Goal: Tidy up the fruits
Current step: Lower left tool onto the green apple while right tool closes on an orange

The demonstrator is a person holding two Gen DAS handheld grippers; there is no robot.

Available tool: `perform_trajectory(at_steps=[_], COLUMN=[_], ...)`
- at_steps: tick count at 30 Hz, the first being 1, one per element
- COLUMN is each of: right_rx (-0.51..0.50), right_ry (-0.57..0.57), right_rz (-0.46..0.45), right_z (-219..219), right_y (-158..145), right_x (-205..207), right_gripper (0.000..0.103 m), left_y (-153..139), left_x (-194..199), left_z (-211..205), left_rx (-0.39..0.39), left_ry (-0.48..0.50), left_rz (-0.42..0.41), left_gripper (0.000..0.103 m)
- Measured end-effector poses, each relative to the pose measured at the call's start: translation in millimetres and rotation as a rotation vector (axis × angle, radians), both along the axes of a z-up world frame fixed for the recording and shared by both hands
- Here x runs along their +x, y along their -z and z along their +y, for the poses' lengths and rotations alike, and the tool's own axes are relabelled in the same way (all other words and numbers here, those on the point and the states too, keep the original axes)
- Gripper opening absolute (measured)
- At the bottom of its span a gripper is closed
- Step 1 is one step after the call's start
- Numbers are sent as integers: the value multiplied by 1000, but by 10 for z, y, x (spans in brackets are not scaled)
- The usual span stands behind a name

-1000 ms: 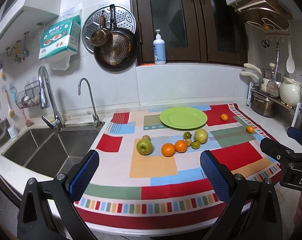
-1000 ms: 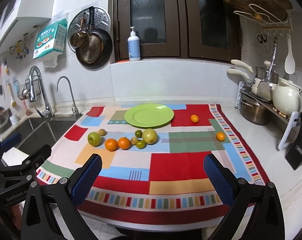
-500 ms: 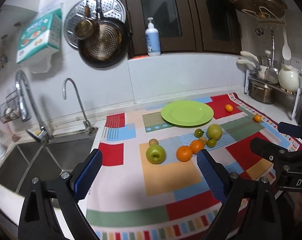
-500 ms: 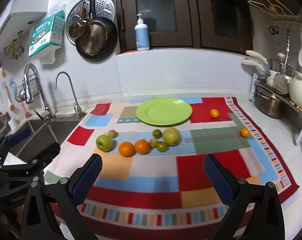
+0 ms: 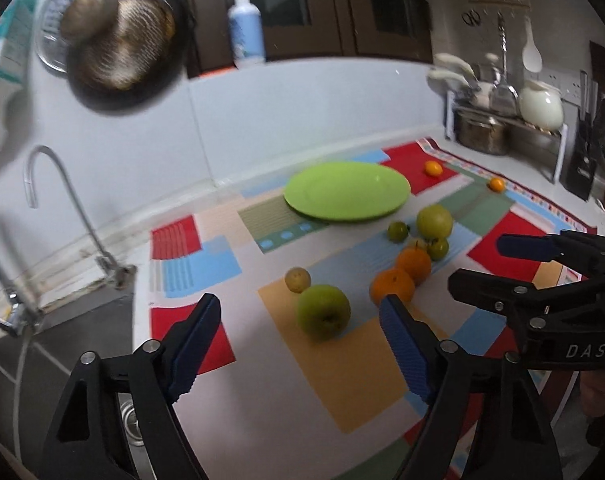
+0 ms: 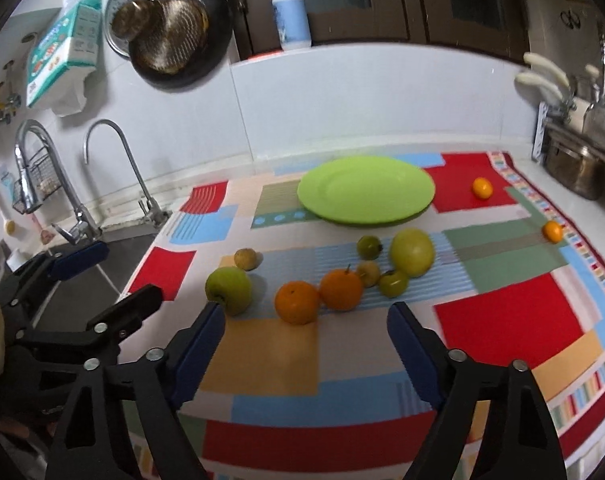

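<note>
Fruits lie loose on the patchwork cloth point(image 6: 502, 312), all on my side of the green plate point(image 6: 366, 190), which holds nothing yet. Nearest the plate sit the big yellow-green fruit point(image 6: 412, 252) and a small green one point(image 6: 369, 247); further towards me are two oranges point(image 6: 318, 294) touching each other, and to their left the green apple point(image 5: 322, 311) with a small brownish fruit point(image 5: 297, 279) just behind it. Two small oranges point(image 6: 482, 188) lie well apart, to the right of the plate.

My left gripper point(image 5: 302, 344) points down at the green apple, jaws closing, nothing between the pads. My right gripper point(image 6: 306, 340) points at the near orange, jaws also closing, also empty.

My worry is that both claws narrow before they reach anything. If they get too tight, a fingertip could knock the apple or orange and send it rolling across the cloth, into its neighbours or towards the sink on the left. The two grippers are also close side by side, so their frames could clash.

Compared with a second ago, both claws have narrowed from full width, both cameras have moved in closer and lower over the fruit, and the left view has tilted.
</note>
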State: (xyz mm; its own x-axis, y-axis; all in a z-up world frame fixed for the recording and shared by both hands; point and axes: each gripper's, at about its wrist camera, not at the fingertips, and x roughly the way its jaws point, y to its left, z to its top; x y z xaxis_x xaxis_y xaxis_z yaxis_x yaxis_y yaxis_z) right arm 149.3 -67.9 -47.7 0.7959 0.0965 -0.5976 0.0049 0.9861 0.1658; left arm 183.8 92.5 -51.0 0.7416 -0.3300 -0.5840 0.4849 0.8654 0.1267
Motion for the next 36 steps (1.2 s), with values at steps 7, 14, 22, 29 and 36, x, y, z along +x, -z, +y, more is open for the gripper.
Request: perform_trajectory(at_steps=[7,14,22,29,36], right_rx=[35,37,66,79,78], right_ry=[20,36,40,17,4], right_rz=[90,152,212,239,231], right_z=[87,93,82,96,119], right_y=[261,415,549,608,620], right_x=[287,504,701,804,872], right_gripper=[69,58,55,50,49], left_y=[237,446,560,616,633], left_x=[340,598,787,884,909], left_z=[-23,-114,-152,-141,-135], left_rx=[39,44,33,0,-20], left_ry=[120,252,314,315,333], left_rz=[69,151,219,276,308], left_gripper=[77,73,65,60,51])
